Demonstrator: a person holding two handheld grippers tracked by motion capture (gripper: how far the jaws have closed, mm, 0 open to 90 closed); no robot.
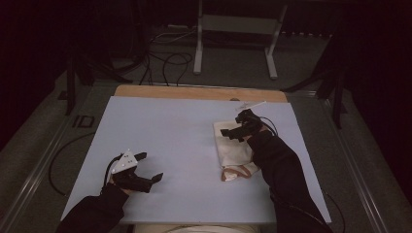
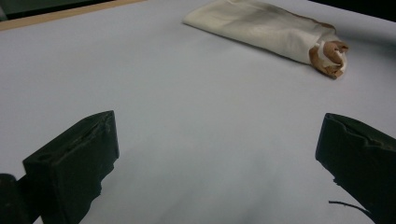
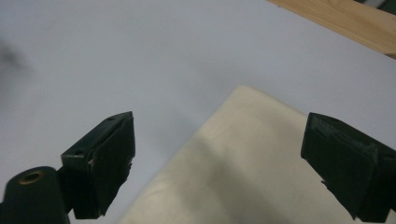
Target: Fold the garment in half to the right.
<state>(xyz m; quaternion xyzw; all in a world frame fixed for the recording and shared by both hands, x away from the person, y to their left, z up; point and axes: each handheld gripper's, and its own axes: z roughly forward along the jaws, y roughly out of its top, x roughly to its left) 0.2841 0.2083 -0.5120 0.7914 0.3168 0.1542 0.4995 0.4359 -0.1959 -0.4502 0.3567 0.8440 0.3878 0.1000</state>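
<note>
A folded cream cloth bag (image 1: 232, 148) with brown straps (image 1: 236, 173) at its near end lies on the right side of the pale blue mat (image 1: 170, 126). My right gripper (image 1: 231, 124) hovers over the bag's far end, open, with nothing between its jaws. In the right gripper view the bag (image 3: 233, 177) lies below the spread jaws of the right gripper (image 3: 219, 158). My left gripper (image 1: 152, 166) rests open at the mat's near left, well apart from the bag. The left gripper view has the left gripper (image 2: 217, 154) over bare mat and the bag (image 2: 261, 28) farther off.
The mat covers a wooden tabletop whose far edge (image 1: 194, 91) stays bare. A small white strip (image 1: 250, 105) lies near that far edge, just beyond the right gripper. Behind the table are floor cables (image 1: 165, 63) and a metal stand (image 1: 233, 39).
</note>
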